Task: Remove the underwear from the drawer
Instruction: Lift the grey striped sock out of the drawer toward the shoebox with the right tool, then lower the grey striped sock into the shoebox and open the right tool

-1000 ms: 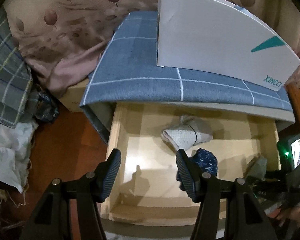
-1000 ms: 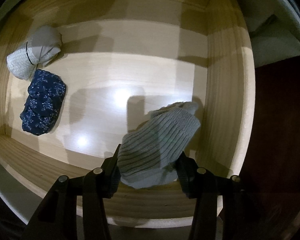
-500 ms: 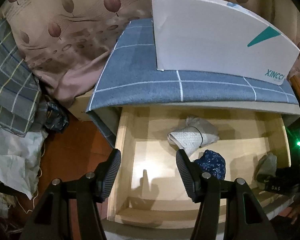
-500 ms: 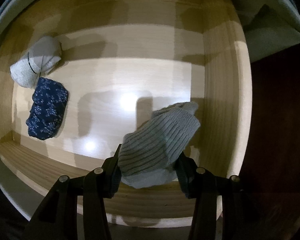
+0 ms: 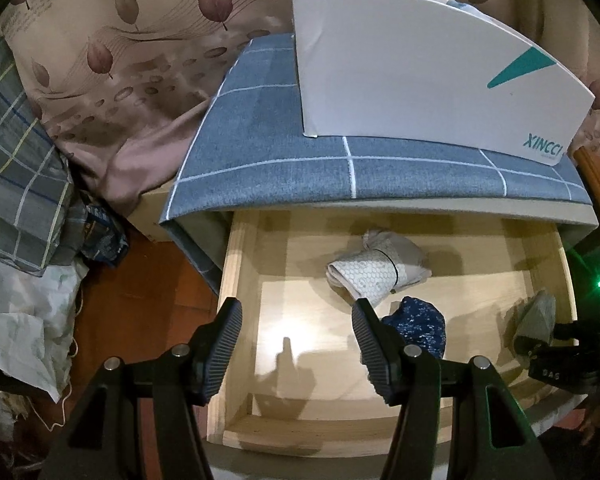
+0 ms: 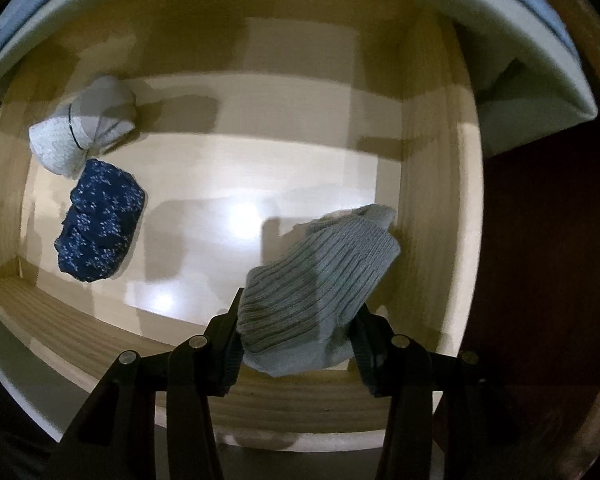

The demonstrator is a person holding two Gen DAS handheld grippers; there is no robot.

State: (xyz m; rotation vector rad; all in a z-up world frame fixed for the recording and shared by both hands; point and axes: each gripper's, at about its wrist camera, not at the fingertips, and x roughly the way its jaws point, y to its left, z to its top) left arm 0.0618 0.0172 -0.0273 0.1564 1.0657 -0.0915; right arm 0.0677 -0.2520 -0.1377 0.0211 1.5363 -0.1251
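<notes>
We look down into the open wooden drawer [image 6: 432, 184] from two angles. Our right gripper [image 6: 296, 344] points straight down over the drawer's right front corner, and its fingers [image 6: 230, 350] are clamped on a grey ribbed knit underwear bundle [image 6: 320, 284]. The bundle hangs clear of the drawer floor, casting a shadow on the pale wood beneath it. In the left wrist view the same grey bundle [image 5: 534, 320] shows at the far right of the drawer, pinched in the right gripper [image 5: 540, 344].

Two more bundles lie on the drawer floor, well apart from the held one. A navy floral-print bundle [image 6: 100, 222] sits toward the left front; a white and pale grey bundle with a thin dark band around it [image 6: 82, 132] lies just behind it, the two touching or nearly so. From the left wrist camera, the navy bundle [image 5: 418, 328] is partly hidden behind one left finger, and the white banded bundle [image 5: 376, 272] is behind it.

Our left gripper [image 5: 296, 346] hovers above the drawer's front left part, tilted steeply down, fingers [image 5: 220, 352] spread wide with nothing between them.

On the cabinet top, a blue grid-patterned cloth [image 5: 284, 160] covers the surface, and a white box printed "XINCCI" [image 5: 420, 80] stands on it. Leaf-print fabric [image 5: 132, 60] and a plaid cloth [image 5: 16, 184] are heaped to the left.
</notes>
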